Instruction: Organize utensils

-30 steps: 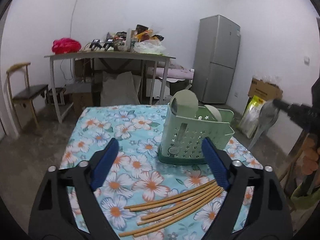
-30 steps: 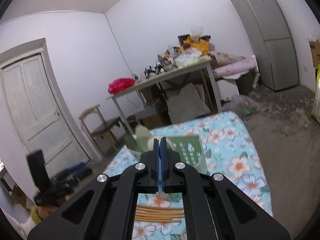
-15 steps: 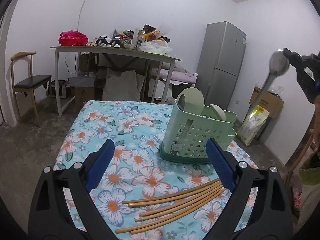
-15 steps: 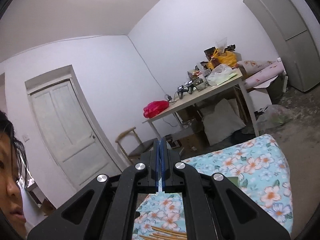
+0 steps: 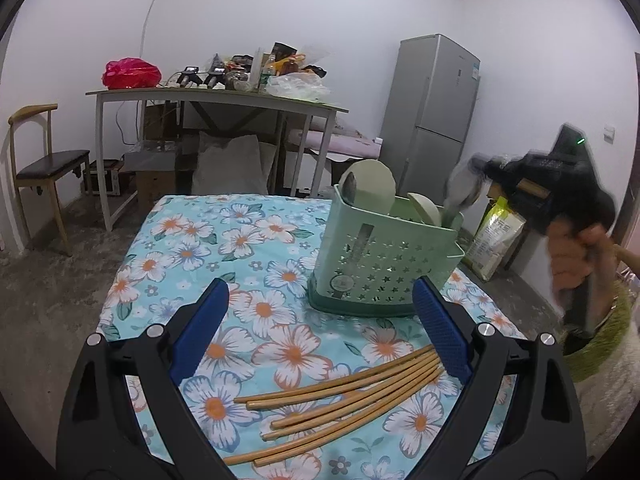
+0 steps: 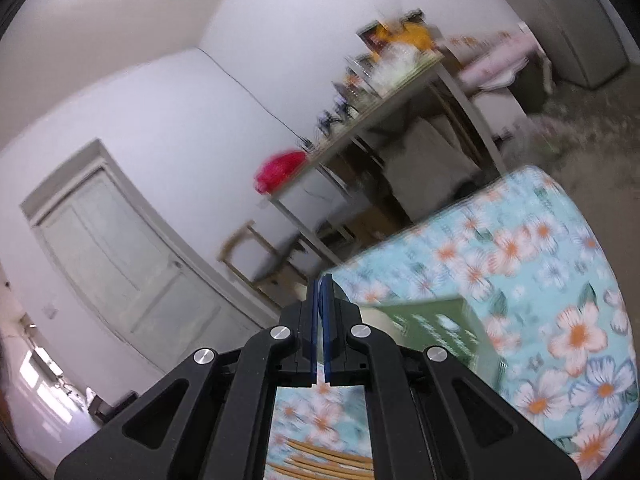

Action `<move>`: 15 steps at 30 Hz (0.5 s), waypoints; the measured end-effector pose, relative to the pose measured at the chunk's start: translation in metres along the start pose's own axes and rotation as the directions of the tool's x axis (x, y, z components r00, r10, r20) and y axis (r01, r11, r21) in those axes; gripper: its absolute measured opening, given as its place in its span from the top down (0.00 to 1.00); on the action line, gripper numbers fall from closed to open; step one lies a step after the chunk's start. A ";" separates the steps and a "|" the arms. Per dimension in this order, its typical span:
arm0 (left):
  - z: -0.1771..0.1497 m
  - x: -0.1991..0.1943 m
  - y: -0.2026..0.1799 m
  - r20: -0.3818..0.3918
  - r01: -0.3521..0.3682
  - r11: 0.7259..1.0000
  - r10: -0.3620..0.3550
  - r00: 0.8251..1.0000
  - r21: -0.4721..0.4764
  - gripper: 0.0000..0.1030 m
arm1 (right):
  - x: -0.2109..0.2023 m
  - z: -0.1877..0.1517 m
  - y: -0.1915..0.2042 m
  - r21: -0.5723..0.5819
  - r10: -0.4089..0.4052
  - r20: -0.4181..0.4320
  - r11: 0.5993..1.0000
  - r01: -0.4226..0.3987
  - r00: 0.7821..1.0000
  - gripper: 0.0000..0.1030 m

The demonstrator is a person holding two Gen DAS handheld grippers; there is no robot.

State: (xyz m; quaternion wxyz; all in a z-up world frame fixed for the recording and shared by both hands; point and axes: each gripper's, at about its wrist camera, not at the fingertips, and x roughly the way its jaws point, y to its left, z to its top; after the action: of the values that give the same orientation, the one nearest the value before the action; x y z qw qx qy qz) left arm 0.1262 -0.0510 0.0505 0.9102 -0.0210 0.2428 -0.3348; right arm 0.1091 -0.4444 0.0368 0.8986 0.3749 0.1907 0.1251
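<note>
Right gripper (image 5: pixel 486 172): pinching a metal spoon (image 5: pixel 460 192) over green caddy (image 5: pixel 380 256). Left gripper (image 5: pixel 320 320): gaping wide, gripping nothing, above bamboo chopsticks (image 5: pixel 340 404).

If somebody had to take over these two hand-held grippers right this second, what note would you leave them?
Right hand-held gripper: shut on a metal spoon, its bowl up, right at the far right corner of the green basket.
Left hand-held gripper: open, empty, above the chopsticks.
Done: another spoon stands in the basket.
Left: release the spoon in the basket, then move the chopsticks lying loose on the flowered tablecloth.
</note>
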 end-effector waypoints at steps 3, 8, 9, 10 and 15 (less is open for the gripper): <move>-0.001 0.002 -0.001 -0.009 0.015 1.000 -0.015 1.000 0.001 0.14 | -0.004 -0.004 -0.016 -0.007 -0.104 0.014 0.995 0.104 0.994 0.92; 0.000 0.005 -0.003 -0.011 0.016 1.000 -0.016 1.000 0.014 0.14 | -0.017 -0.003 -0.012 -0.106 -0.296 0.066 0.948 0.302 0.953 0.89; 0.001 0.006 -0.004 -0.010 0.019 1.000 -0.018 1.000 0.013 0.14 | -0.019 -0.003 -0.012 -0.119 -0.327 0.074 0.935 0.334 0.942 0.89; 0.001 0.006 -0.004 -0.011 0.020 1.000 -0.019 1.000 0.012 0.14 | -0.020 -0.002 -0.011 -0.127 -0.346 0.083 0.927 0.354 0.935 0.87; 0.002 0.010 -0.005 -0.015 0.020 1.000 -0.020 1.000 0.004 0.14 | -0.035 0.001 0.001 -0.181 -0.426 0.172 0.873 0.453 0.888 0.74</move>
State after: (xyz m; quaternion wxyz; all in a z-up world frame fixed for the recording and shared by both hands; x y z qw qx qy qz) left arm 0.1309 -0.0609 0.0491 0.9050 -0.0193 0.2488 -0.3445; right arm 0.0779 -0.4577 0.0471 0.9489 0.2290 0.1990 -0.0868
